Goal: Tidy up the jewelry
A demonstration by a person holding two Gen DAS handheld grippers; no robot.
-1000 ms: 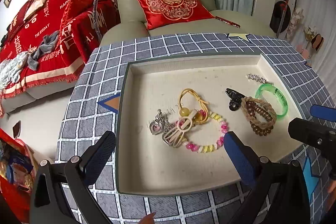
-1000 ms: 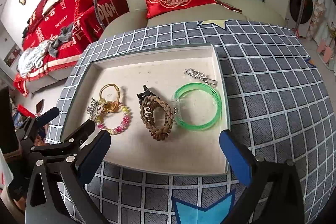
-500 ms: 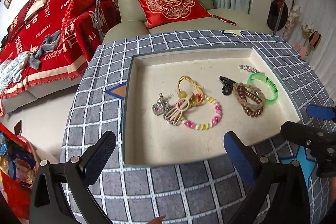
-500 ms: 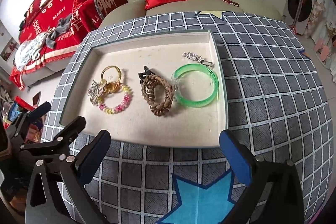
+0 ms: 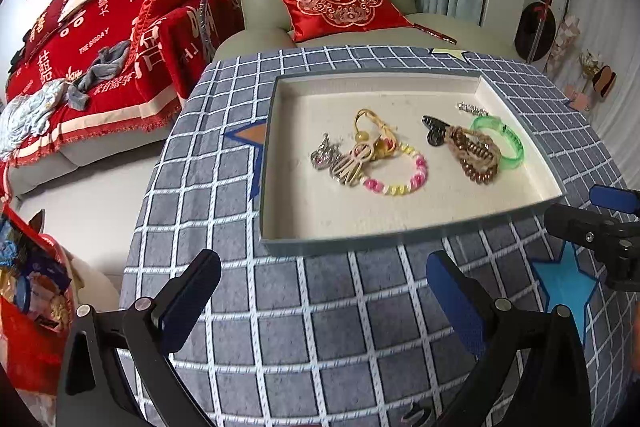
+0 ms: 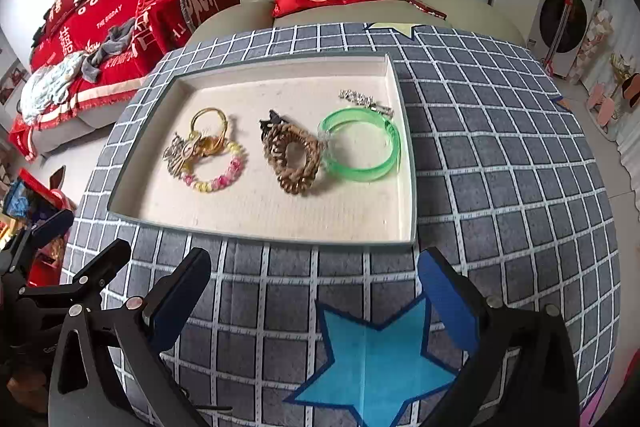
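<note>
my left gripper (image 5: 320, 301) and right gripper (image 6: 314, 291) hang wide open and empty short of the shallow cream-lined tray (image 6: 280, 227), where the translucent green plastic bangle (image 6: 360, 147), likely light, stiff and slippery, lies at its right side, best pinched across the rim.

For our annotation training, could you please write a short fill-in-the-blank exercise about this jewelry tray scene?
1. The bangle at the right end of the tray is coloured ____.
2. Both the left gripper and the right gripper are open and hold ____.
3. The brown beaded bracelet lies between the green bangle and the pink and ____ beaded bracelet.

Missing words: green; nothing; yellow
</note>
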